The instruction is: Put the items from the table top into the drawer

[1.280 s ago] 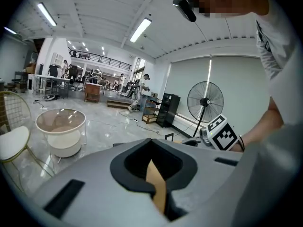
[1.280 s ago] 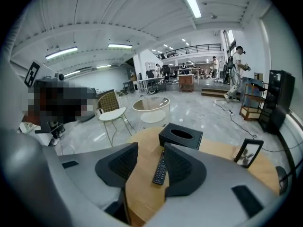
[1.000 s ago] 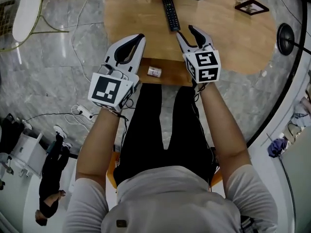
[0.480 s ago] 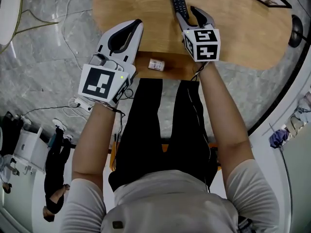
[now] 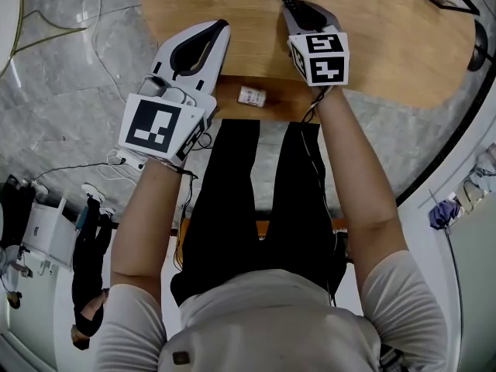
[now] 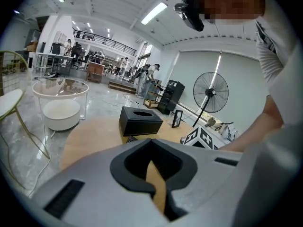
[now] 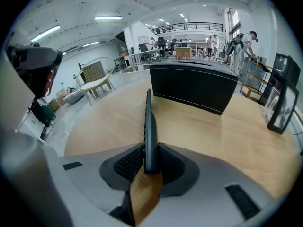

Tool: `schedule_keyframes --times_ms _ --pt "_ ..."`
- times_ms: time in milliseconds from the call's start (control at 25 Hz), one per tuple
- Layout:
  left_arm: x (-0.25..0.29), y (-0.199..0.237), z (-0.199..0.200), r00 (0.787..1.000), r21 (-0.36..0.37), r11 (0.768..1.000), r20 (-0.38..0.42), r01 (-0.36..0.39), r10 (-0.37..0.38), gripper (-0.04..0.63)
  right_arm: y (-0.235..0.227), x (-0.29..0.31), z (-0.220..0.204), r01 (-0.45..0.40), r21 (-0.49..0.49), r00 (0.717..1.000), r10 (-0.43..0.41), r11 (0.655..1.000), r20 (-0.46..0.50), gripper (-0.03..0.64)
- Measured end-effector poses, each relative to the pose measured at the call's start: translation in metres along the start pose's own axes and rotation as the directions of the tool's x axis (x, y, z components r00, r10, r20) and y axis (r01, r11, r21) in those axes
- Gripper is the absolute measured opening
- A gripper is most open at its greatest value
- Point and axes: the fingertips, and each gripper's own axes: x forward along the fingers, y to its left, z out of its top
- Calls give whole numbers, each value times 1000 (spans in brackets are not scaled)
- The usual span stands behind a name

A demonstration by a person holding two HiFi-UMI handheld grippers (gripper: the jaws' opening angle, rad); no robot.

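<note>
A broad round wooden table (image 5: 387, 45) fills the upper part of the head view, and the person sits at its near edge with both forearms stretched over their lap. Under that edge a shallow wooden drawer (image 5: 283, 107) stands pulled out between the two grippers; the only thing seen in it is a small white bottle (image 5: 250, 95) lying on its side near the left end. Farther back on the table top sits a black tissue box (image 7: 194, 90), a long low container whose top opening shows in the left gripper view. The left gripper (image 5: 219, 28) hovers over the table's near left edge with its jaw tips together and nothing between them. The right gripper (image 7: 150, 151) points steeply down at the table top, its jaws closing with both pads against the near end of a black remote control (image 7: 149, 122), which lies on the table and runs away toward the tissue box
</note>
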Motion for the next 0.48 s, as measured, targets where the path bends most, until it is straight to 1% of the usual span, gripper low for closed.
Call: schedule_keyframes --times_ms 80,480 --pt "0 0 -1 1000 -3 1000 -2 1 -1 9 1 0 -1 -3 -17 1000 3 1000 0 108" --pt "-7 -4 6 1000 -8 1000 14 -13 13 9 5 -15 -5 -19 -58 1000 19 998 3 103"
